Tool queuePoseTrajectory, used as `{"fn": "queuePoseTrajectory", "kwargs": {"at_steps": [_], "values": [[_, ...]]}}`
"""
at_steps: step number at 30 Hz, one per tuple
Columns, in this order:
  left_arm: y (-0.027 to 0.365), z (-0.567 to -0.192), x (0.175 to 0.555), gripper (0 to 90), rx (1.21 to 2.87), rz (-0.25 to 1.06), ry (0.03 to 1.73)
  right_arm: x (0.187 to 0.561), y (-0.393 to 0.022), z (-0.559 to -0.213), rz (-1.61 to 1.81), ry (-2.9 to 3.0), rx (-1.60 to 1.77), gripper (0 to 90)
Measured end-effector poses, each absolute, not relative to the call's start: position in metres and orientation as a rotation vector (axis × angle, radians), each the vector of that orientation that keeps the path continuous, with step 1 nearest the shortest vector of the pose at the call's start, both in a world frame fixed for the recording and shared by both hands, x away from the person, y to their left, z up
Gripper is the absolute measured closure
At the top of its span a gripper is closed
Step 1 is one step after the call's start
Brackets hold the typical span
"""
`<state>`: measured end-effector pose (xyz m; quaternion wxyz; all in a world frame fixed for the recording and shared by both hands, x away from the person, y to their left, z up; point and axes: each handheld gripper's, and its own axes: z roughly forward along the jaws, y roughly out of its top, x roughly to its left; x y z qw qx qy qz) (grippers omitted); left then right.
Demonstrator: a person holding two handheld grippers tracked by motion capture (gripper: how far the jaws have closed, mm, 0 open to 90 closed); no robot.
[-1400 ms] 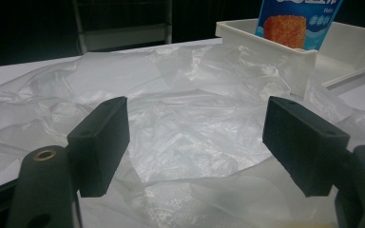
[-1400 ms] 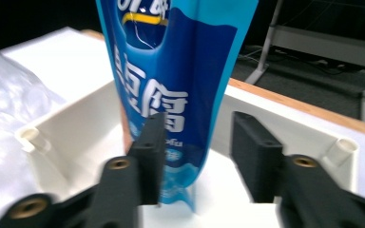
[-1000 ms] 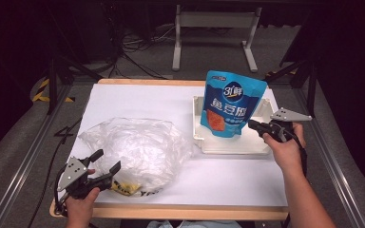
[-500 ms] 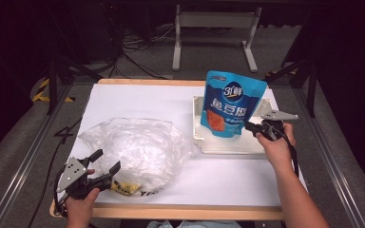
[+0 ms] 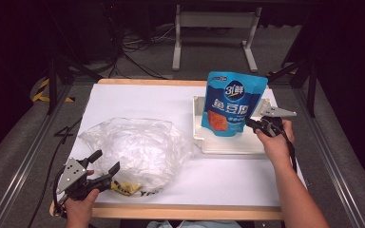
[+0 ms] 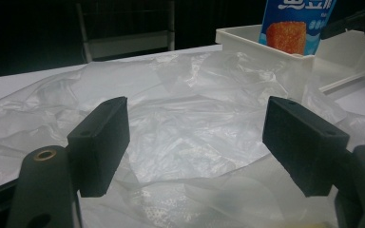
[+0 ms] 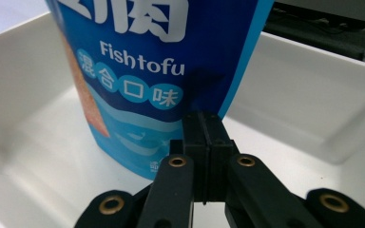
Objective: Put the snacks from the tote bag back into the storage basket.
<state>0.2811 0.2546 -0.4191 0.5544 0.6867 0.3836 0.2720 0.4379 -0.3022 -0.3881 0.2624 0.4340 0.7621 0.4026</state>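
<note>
A blue Fishtofu snack pouch (image 5: 233, 102) stands upright in the white tray (image 5: 228, 146) at the right of the table. My right gripper (image 5: 249, 123) is shut on the pouch's lower right edge. In the right gripper view the jaws (image 7: 204, 121) are pressed together on the edge of the pouch (image 7: 147, 71), just above the floor of the tray (image 7: 313, 95). A crumpled clear plastic bag (image 5: 138, 147) lies at the front left. My left gripper (image 5: 106, 160) rests open at its near edge. In the left gripper view the jaws (image 6: 195, 137) stand wide apart over the bag (image 6: 185, 109).
White paper covers the table (image 5: 138, 99), with a wooden edge at the front. Yellow printed packaging (image 5: 123, 188) lies under the bag's front edge. A metal stand (image 5: 214, 28) and cables are on the floor beyond the table. In the left gripper view the tray (image 6: 247, 40) lies beyond the bag.
My right hand has shifted slightly left and down with the pouch's edge still in its jaws. The left gripper and the bag have stayed put.
</note>
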Motion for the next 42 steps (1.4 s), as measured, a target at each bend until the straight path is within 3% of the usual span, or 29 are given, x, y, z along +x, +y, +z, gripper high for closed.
{"fn": "queuePoseTrajectory", "kwargs": {"at_steps": [11,14,17,19,21,26,33,42], "values": [[0.254,-0.418,0.283,24.8,1.628,0.635,0.903,0.436,-0.303,-0.384,1.125,2.061,1.182,88.4],[0.253,-0.419,0.284,24.8,1.624,0.634,0.898,0.427,-0.302,-0.377,1.149,2.066,1.169,80.7],[0.252,-0.419,0.284,24.8,1.632,0.629,0.894,0.417,-0.301,-0.370,1.167,2.072,1.142,66.2],[0.252,-0.419,0.284,24.8,1.632,0.629,0.894,0.410,-0.301,-0.365,1.201,2.078,1.125,66.2],[0.252,-0.419,0.284,24.7,1.633,0.627,0.894,0.404,-0.302,-0.361,1.227,2.076,1.107,50.1],[0.252,-0.419,0.283,24.7,1.642,0.624,0.893,0.386,-0.302,-0.349,1.297,2.108,1.056,31.4],[0.248,-0.419,0.283,24.3,1.664,0.605,0.878,0.359,-0.293,-0.338,1.429,2.189,0.915,19.7],[0.245,-0.419,0.284,24.4,1.691,0.591,0.856,0.334,-0.277,-0.334,1.478,2.279,0.722,15.7]]}}
